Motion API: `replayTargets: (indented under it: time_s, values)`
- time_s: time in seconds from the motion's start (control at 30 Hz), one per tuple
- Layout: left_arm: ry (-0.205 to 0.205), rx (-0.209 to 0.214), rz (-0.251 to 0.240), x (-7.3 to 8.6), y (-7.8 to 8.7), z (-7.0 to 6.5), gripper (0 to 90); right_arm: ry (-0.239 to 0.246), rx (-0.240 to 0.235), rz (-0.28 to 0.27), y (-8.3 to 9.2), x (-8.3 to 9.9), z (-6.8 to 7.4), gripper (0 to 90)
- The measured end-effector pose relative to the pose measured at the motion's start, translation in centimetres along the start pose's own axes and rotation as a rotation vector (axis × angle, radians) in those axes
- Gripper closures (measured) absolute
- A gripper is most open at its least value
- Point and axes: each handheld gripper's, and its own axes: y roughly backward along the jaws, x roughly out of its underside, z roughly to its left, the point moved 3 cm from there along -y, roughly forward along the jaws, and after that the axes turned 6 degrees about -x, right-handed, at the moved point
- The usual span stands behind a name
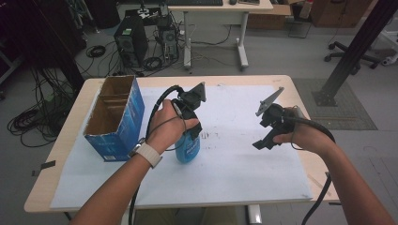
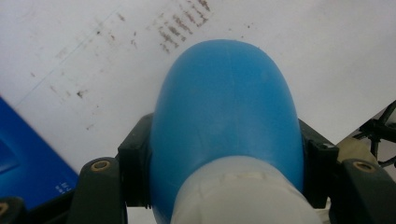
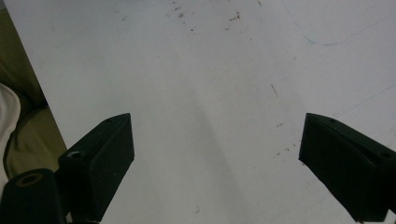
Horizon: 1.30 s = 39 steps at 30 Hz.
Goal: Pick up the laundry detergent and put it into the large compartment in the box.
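One blue bottle (image 1: 188,146), one open cardboard box (image 1: 115,117), two claws.

blue bottle (image 1: 188,147) with a white cap; blue box (image 1: 117,117), brown inside; white sheet (image 1: 234,159) with dark speckles beside the bottle.

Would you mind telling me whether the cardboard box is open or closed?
Open: the box shows its bare brown inside from above, with no lid over it.
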Motion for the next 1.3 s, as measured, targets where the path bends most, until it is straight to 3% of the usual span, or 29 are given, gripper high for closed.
replayTargets:
  time_s: [0.83, 1.3]
  values:
    - [0.056, -0.027, -0.016, 0.7, 4.9, 1.1, 37.2, 0.011, 0.000, 0.001, 0.1, -0.3, 0.2, 10.4]
    - [0.107, -0.044, -0.016, 1.4, 7.5, 2.8, 37.3, 0.013, 0.000, 0.002, -0.1, -0.5, 0.2, 10.4]
